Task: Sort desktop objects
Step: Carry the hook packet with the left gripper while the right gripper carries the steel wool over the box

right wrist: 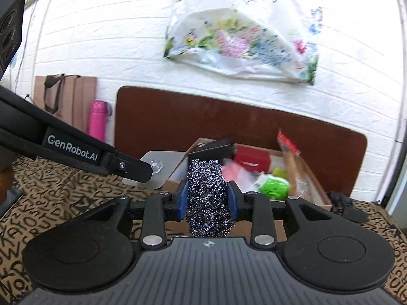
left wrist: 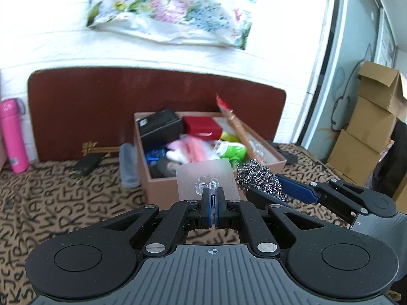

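Note:
My left gripper is shut on the clear flower-shaped knob of a frosted adhesive hook plate, held in the air just in front of the open cardboard box. My right gripper is shut on a steel wool scrubber, also held before the box. In the left wrist view the scrubber and the right gripper sit to the right of the plate. In the right wrist view the left gripper holds the plate at left.
The box holds a black case, a red box, pink and green items and a long packet. A pink bottle, a black key fob and a grey case lie on the patterned cloth. Cardboard cartons stand at right.

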The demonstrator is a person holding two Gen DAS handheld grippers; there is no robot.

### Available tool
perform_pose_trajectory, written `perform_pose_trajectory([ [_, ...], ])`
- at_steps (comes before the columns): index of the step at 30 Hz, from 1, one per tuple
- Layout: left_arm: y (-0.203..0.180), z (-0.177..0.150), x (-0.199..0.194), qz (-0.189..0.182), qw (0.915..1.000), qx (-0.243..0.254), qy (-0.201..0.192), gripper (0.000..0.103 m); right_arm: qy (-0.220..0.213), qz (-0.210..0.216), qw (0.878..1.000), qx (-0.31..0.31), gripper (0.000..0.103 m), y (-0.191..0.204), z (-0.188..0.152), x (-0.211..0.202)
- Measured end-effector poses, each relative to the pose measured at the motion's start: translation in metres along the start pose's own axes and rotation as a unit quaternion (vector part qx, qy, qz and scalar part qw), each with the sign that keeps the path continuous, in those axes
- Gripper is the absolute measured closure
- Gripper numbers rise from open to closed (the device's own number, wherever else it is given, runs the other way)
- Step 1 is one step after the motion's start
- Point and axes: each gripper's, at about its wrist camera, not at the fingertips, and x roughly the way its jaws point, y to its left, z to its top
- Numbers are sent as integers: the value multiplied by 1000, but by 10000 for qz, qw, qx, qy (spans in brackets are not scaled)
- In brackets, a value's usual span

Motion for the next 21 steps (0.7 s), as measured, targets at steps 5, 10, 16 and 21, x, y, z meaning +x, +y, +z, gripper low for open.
perform_pose_trajectory([
  [5,-4,17,15,1,9999,22,-113,103,-105,-134,9999,27,67,-13,6,8],
  [10,0,35,31,107,9997,16,-197,103,-194,-200,9996,74,67,-22,13,27],
  [16,8,55,53,186,9996,9,-231,103,-204,-240,9994,120,67,-29,17,55],
  [21,15,63,74,262,9995,-43,-180,103,-130,-338,9992,163,67,-37,20,80],
])
